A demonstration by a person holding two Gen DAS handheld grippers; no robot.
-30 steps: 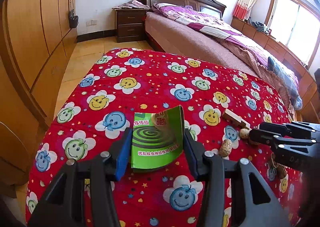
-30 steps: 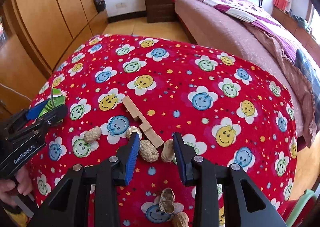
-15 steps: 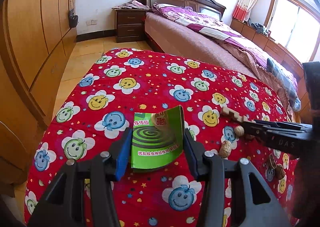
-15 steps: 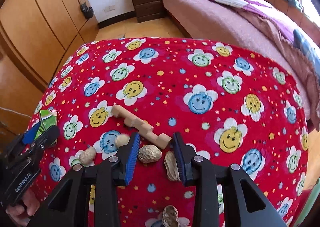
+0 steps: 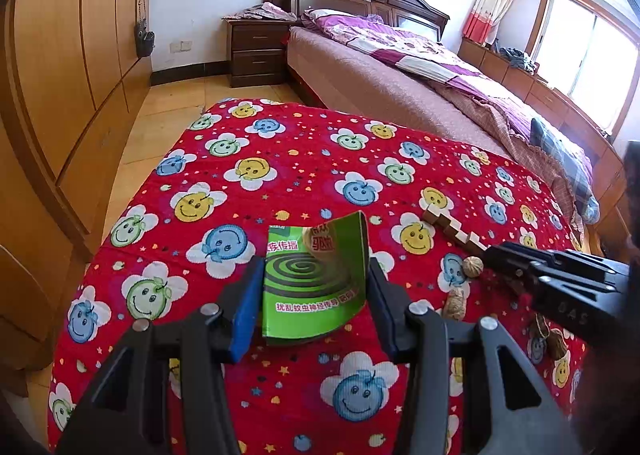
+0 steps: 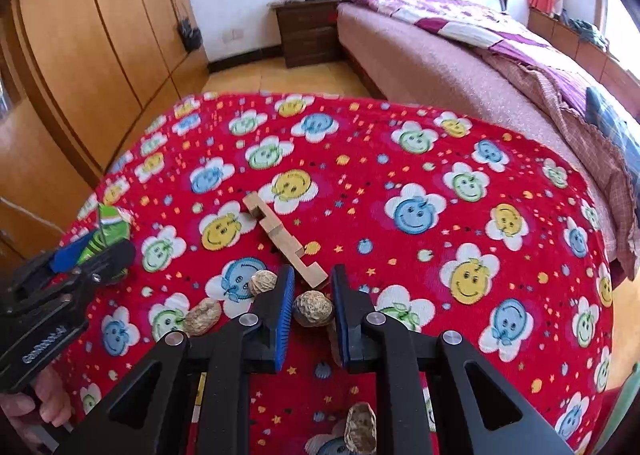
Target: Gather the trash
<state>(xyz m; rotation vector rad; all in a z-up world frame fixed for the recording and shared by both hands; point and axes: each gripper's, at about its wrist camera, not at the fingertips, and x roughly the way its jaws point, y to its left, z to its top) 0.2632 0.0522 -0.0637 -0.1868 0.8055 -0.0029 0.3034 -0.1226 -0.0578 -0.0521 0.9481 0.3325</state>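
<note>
Red cloth (image 6: 400, 159) printed with smiling flowers covered the table, and the trash lay scattered across it. The right gripper (image 6: 313, 309) pointed steeply down at a peanut shell (image 6: 313, 308) that sat directly between its two blue pads. Its jaws had just been closing, and both pads now appeared to touch the shell's sides, so it looked gripped or very nearly so. The shell was tan, wrinkled and roundish, its slightly longer side running across the gap from pad to pad.

Other shells lay close by: one (image 6: 263, 282) just left of the left pad, another (image 6: 203, 317) further left, and a split one (image 6: 361, 427) nearer the camera. A notched wooden block (image 6: 284, 241) lay just beyond the fingertips, its near end almost touching them, its length running away to the upper left.

The left gripper (image 5: 312, 287) stood well apart on the table's left side, clamped on a piece of green cardboard packaging (image 5: 314, 279) printed with a dark spiral, one edge curled. That hand was occupied, so the right was the nearer and free one for the shells; lifting straight up seemed the likely next need.
</note>
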